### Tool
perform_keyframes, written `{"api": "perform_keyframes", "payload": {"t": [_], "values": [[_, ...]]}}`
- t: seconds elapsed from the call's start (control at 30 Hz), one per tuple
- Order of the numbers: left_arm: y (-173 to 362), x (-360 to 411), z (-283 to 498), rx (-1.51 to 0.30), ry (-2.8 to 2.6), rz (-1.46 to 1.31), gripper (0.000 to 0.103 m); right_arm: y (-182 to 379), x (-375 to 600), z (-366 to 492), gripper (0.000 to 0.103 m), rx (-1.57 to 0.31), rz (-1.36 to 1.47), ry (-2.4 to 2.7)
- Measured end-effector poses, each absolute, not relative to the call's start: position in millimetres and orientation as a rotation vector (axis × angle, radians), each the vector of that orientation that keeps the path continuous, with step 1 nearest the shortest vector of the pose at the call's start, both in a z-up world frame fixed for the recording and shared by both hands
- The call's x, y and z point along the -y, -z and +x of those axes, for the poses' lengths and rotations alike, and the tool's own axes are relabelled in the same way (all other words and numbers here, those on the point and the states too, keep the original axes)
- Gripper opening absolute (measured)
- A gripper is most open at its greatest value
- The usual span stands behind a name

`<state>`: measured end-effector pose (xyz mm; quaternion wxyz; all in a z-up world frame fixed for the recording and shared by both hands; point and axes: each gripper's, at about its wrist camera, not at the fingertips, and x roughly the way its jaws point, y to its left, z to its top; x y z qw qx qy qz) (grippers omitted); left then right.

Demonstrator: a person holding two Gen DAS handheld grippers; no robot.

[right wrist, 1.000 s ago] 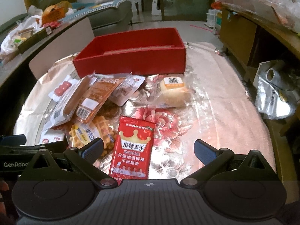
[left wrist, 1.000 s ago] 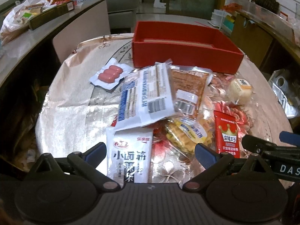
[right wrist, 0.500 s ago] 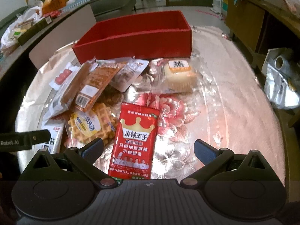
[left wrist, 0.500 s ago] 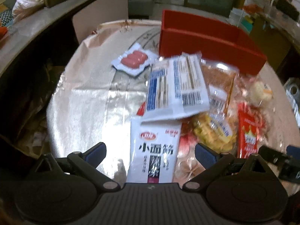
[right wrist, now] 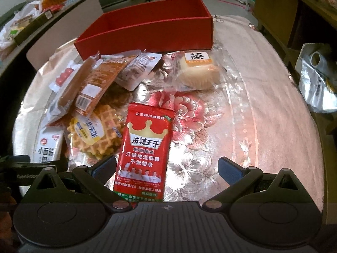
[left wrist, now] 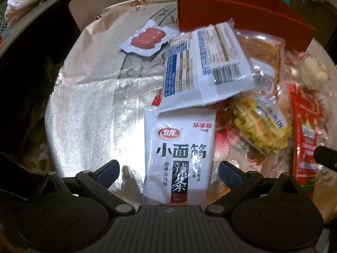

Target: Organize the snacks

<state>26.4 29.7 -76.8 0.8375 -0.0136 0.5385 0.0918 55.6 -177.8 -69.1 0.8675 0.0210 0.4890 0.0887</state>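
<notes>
Snacks lie loose at 6 o'clock of the empty red box (right wrist: 147,31). Left tool (left wrist: 169,171), wide open and empty, straddles the white packet (left wrist: 179,154); right tool (right wrist: 166,167), likewise, straddles the red packet (right wrist: 145,151). Pinch edges squarely.

Red box (right wrist: 147,29): I count one.
Waffle packs (right wrist: 94,132): one.
Steamed cake (right wrist: 198,69): one.
Red spicy-strip packets (right wrist: 145,151): one.
White spicy-strip packets (left wrist: 179,158): one.
Sausage packs (left wrist: 147,39): one.

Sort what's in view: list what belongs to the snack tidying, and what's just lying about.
Job:
red box
red spicy strip packet
white packet
waffle
steamed cake
sausage pack

Lying about:
silver bag beside the table
bags on the counter
</notes>
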Motion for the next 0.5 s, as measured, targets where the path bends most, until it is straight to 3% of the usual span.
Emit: {"api": "perform_keyframes", "payload": {"t": [0.5], "values": [[92, -39, 30, -1.128, -0.184, -0.097, 0.100, 98, 146, 72, 0.103, -1.028, -0.039, -0.229]]}}
